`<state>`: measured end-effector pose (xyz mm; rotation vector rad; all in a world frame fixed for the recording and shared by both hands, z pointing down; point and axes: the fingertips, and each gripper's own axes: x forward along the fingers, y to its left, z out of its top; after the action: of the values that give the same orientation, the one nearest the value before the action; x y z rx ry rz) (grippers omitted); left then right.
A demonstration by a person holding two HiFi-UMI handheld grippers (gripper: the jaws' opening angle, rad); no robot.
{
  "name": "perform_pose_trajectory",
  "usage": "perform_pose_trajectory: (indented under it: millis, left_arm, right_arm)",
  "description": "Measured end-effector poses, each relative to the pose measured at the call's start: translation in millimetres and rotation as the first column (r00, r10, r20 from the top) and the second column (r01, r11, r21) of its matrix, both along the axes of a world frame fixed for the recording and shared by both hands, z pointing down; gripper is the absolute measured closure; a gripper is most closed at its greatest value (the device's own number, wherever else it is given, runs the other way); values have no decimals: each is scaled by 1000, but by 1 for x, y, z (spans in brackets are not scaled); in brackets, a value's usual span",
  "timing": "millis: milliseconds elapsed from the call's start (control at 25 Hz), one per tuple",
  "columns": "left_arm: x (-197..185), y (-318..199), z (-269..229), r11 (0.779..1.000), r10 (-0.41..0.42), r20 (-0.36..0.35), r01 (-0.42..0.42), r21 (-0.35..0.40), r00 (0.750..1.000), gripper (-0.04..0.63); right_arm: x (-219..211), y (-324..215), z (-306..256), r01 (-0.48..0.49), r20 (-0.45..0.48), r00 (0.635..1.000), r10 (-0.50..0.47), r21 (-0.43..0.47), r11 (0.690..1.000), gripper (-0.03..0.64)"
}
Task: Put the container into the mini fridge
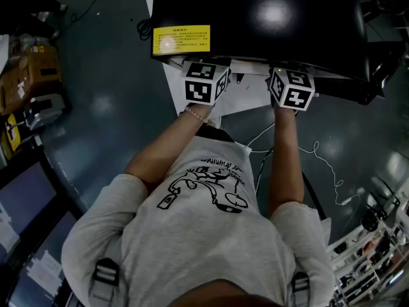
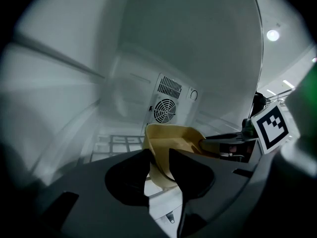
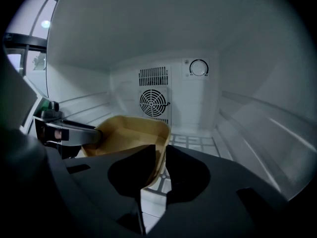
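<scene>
The container (image 3: 131, 130) is a shallow tan tray held over the wire shelf (image 3: 198, 142) inside the white mini fridge (image 3: 257, 118). My right gripper (image 3: 161, 150) is shut on its near right rim, with the thin wall pinched between the jaws. My left gripper (image 2: 159, 155) straddles the opposite rim of the container (image 2: 173, 135), and its jaws stand slightly apart from the wall, so it is open. In the head view only the marker cubes of the left (image 1: 204, 82) and right (image 1: 292, 88) grippers show, at the fridge's (image 1: 268, 18) front; the jaws are hidden inside.
A round fan grille (image 3: 153, 102) and a dial (image 3: 199, 67) sit on the fridge's back wall. The fridge's black top carries a yellow label (image 1: 181, 40). A white cable (image 1: 319, 158) trails on the dark floor, and boxes (image 1: 29, 75) stand at the left.
</scene>
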<state>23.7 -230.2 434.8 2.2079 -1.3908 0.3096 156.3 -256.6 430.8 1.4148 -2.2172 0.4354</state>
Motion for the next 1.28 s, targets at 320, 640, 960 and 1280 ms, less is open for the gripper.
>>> perform_pose_trajectory:
  millis: [320, 640, 960, 1280]
  left_arm:
    - [1, -4, -1, 1000, -9, 2, 9, 12, 1000, 460]
    - [-3, -5, -2, 1000, -17, 7, 17, 24, 1000, 431]
    - [-3, -3, -9, 999, -15, -2, 15, 43, 1000, 407]
    - [-2, 5, -16, 998, -5, -12, 6, 59, 1000, 399]
  right_arm:
    - [1, -2, 4, -11, 13, 1000, 11, -12, 1000, 535]
    - [2, -4, 4, -34, 28, 999, 34, -5, 999, 512]
    - [2, -3, 0, -44, 46, 998, 43, 7, 999, 469]
    - [3, 4, -12, -52, 49, 998, 49, 47, 998, 465]
